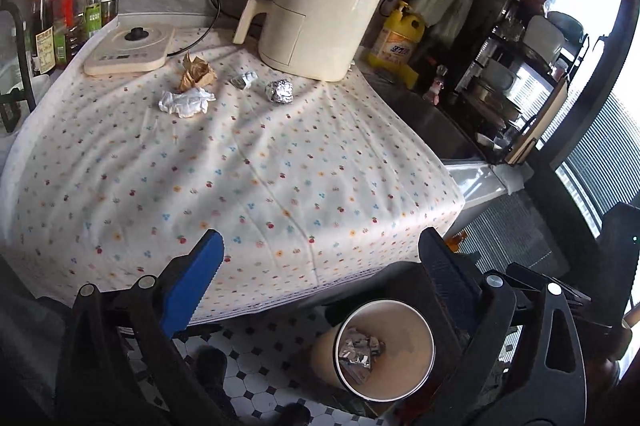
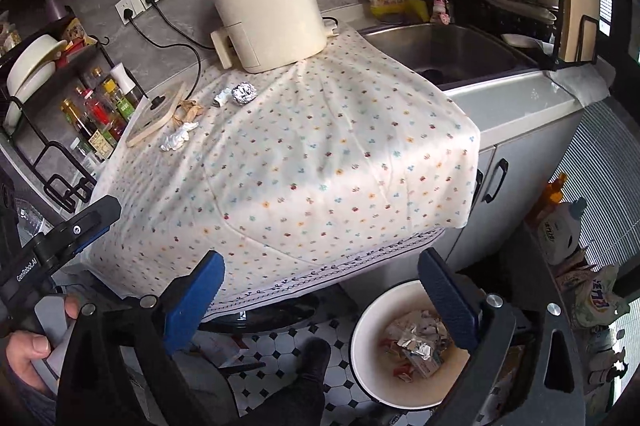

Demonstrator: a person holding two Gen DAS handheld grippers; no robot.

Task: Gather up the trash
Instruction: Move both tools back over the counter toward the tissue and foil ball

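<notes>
Several pieces of trash lie at the far side of the flowered tablecloth (image 1: 240, 162): a crumpled brown paper (image 1: 196, 71), a crumpled white tissue (image 1: 185, 102), a small silver wrapper (image 1: 244, 79) and a foil ball (image 1: 279, 91). The same pieces show in the right wrist view: brown paper (image 2: 188, 111), tissue (image 2: 176, 140), wrapper (image 2: 222, 98), foil ball (image 2: 243, 93). A round bin (image 1: 386, 348) with trash inside stands on the floor below the counter's front edge; it also shows in the right wrist view (image 2: 404, 346). My left gripper (image 1: 320, 266) and right gripper (image 2: 320, 278) are both open and empty, held over the front edge near the bin.
A cream air fryer (image 1: 316, 18) and an induction cooker (image 1: 128, 52) stand at the back with cords to wall sockets. Sauce bottles (image 1: 68, 10) stand at the left. A yellow detergent bottle (image 1: 396, 34) and a sink (image 2: 448, 50) are at the right. The floor is tiled.
</notes>
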